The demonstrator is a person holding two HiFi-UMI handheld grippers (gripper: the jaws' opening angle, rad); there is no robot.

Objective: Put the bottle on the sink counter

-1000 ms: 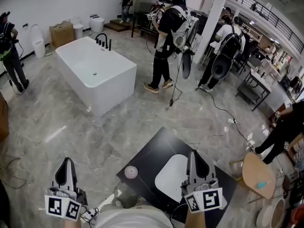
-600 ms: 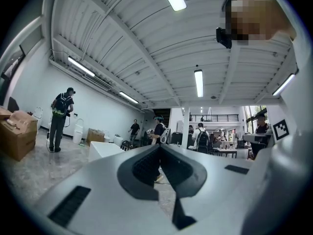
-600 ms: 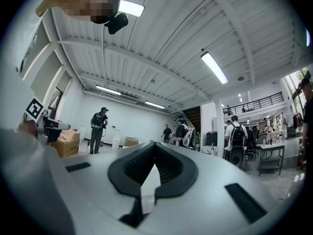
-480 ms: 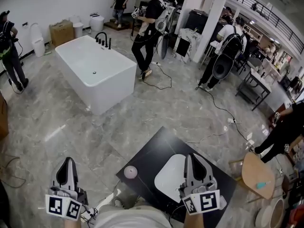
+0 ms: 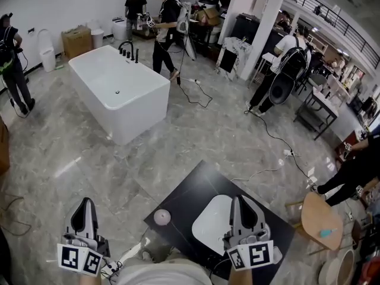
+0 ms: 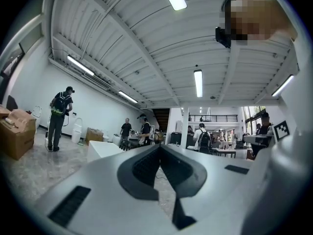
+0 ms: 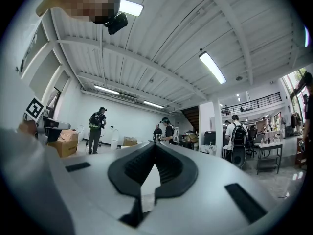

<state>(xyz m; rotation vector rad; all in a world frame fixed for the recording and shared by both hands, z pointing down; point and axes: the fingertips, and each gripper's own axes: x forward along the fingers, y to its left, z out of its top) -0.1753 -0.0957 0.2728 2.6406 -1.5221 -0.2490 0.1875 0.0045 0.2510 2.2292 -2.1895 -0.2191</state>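
Left gripper (image 5: 84, 202) and right gripper (image 5: 240, 199) are hanging closed and empty. Likely the bottle (image 5: 162, 217) is already sitting on the sink counter (image 5: 191, 187), left of the basin (image 5: 211, 219).

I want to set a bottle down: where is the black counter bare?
Bare: the far corner of the counter beyond the white basin, and the black strip between the basin and the pale round object. Crowded: the near right side, where the right gripper hangs over the basin.
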